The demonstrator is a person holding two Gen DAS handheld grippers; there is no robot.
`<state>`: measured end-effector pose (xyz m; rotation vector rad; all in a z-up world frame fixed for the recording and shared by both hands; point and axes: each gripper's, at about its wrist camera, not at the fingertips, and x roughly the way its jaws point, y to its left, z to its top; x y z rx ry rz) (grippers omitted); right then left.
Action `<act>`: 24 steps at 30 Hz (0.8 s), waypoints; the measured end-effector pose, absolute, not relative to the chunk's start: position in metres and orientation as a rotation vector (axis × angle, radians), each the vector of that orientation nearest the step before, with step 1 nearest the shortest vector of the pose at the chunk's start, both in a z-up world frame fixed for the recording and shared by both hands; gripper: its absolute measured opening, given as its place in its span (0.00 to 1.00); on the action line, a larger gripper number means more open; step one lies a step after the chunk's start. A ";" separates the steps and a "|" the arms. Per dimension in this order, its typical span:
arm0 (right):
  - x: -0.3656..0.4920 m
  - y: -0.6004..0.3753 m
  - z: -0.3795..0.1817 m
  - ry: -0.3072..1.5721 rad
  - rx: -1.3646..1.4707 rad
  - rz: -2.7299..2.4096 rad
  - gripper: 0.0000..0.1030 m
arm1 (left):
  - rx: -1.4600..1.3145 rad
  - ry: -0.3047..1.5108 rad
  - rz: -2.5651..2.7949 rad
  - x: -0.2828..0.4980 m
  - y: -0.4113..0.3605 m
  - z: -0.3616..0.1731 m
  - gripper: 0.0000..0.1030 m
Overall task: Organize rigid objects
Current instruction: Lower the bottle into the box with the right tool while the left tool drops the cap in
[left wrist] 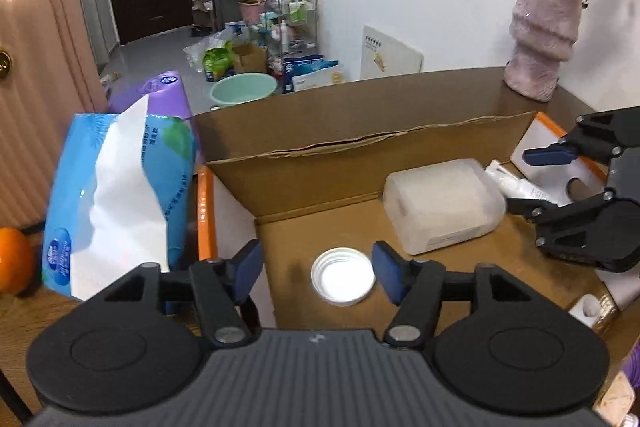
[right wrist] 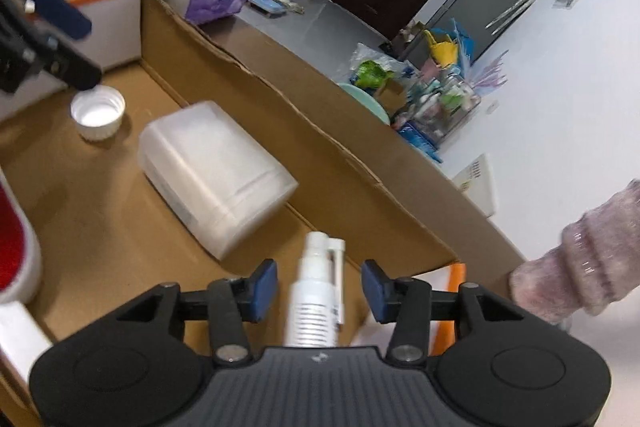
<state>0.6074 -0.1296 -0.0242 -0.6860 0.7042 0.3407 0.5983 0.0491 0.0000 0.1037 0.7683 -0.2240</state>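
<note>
Your left gripper [left wrist: 316, 273] stands open around the white ribbed plastic cap [left wrist: 343, 275], mouth up on the brown cardboard box's [left wrist: 360, 163] floor near its left wall, pads clear. A frosted rectangular plastic container [left wrist: 442, 205] lies mid-floor. Your right gripper [right wrist: 319, 291] stands open astride the white plastic spray bottle [right wrist: 316, 301] by the right wall, pads apart from it.

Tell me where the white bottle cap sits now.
The white bottle cap lies open side up on the cardboard box floor, between the left gripper's open fingers.

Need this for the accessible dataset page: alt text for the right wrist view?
The right hand-held gripper, jaws open, straddles a white spray bottle lying in a cardboard box. A translucent plastic container and a white cap lie further in.
</note>
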 end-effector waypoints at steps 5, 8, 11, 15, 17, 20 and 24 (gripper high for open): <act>0.608 -0.133 -0.022 0.693 -0.675 0.343 0.55 | 0.114 0.759 -0.201 0.595 0.046 0.000 0.61; 0.608 -0.135 -0.022 0.689 -0.676 0.337 0.56 | 0.108 0.762 -0.198 0.593 0.046 0.001 0.61; 0.610 -0.136 -0.023 0.686 -0.677 0.341 0.56 | 0.124 0.762 -0.189 0.593 0.044 0.001 0.61; 0.608 -0.137 -0.021 0.654 -0.683 0.300 0.59 | 0.090 0.756 -0.178 0.589 0.047 0.002 0.60; 0.609 -0.142 -0.018 0.643 -0.654 0.269 0.63 | 0.074 0.745 -0.167 0.584 0.047 0.003 0.59; 0.615 -0.149 -0.014 0.653 -0.607 0.252 0.68 | 0.033 0.744 -0.173 0.579 0.050 0.005 0.63; 0.604 -0.156 -0.006 0.557 -0.592 0.245 0.68 | 0.049 0.743 -0.154 0.578 0.044 0.010 0.70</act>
